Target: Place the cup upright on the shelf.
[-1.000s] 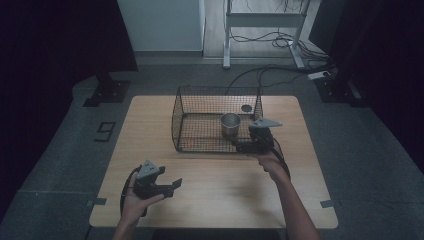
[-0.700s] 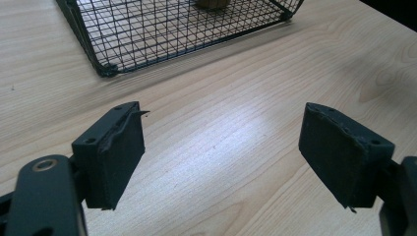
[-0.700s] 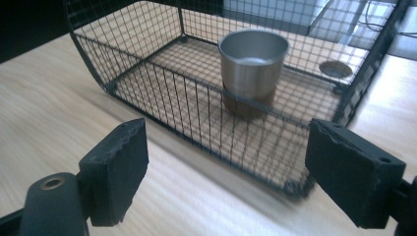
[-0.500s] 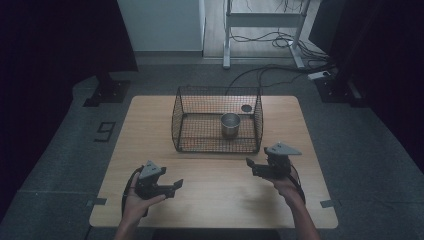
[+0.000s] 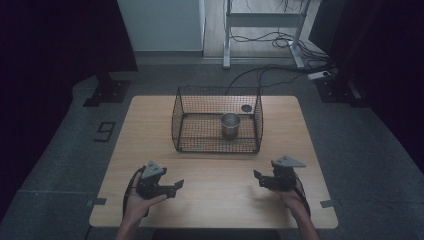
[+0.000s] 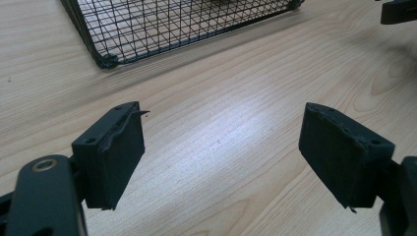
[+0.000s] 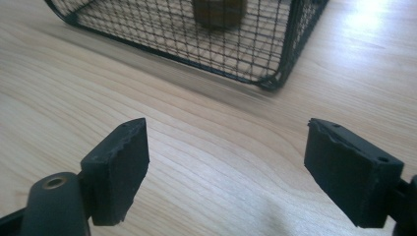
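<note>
A black wire basket stands at the middle of the wooden table. A metal cup sits upright inside it, toward its right side. My left gripper is held low over the front left of the table, its jaws open and nothing between them. My right gripper hovers over the front right, pointing left; its jaws have just been opening and stand wide apart with nothing between them. In the right gripper view the basket and the blurred cup lie ahead.
A small dark round thing lies in the basket's back right corner. Bare wood stretches between the two grippers and in front of the basket. The basket's near corner shows ahead of my left jaws. Cables run over the floor behind the table.
My right gripper has drawn back from the basket's front right corner toward the person and sunk to the table's front right. The left gripper has stayed put.
</note>
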### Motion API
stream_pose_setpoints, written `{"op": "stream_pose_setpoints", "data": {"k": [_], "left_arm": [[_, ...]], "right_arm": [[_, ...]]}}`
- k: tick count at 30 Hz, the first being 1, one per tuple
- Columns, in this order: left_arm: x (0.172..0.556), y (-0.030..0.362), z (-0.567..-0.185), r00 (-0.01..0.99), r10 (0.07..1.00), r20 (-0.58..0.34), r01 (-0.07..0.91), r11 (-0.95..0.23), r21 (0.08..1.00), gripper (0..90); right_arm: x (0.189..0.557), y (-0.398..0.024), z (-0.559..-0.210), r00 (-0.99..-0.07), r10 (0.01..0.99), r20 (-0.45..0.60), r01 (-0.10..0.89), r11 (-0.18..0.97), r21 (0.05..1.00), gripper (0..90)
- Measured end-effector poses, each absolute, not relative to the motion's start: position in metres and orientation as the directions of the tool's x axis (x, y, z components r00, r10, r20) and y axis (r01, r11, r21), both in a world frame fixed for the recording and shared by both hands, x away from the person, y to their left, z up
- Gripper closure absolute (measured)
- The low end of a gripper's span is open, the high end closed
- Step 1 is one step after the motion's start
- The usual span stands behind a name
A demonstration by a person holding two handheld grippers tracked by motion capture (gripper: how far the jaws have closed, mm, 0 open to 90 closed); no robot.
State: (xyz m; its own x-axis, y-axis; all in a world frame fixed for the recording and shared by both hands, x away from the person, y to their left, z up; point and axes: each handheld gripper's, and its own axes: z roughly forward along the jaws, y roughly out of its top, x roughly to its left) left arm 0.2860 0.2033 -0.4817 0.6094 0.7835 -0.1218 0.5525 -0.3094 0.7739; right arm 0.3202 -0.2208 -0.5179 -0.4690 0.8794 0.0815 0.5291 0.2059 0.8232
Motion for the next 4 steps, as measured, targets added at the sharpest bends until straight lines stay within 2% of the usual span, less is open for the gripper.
{"op": "stream_pose_setpoints", "data": {"k": [4], "left_arm": [[0.2855,0.2029,-0.4809,0.613,0.781,-0.12,0.549,-0.312,0.775,17.6]], "right_arm": [[0.323,-0.2193,-0.5255,-0.461,0.884,0.075,0.554,0.22,0.803,13.8]]}}
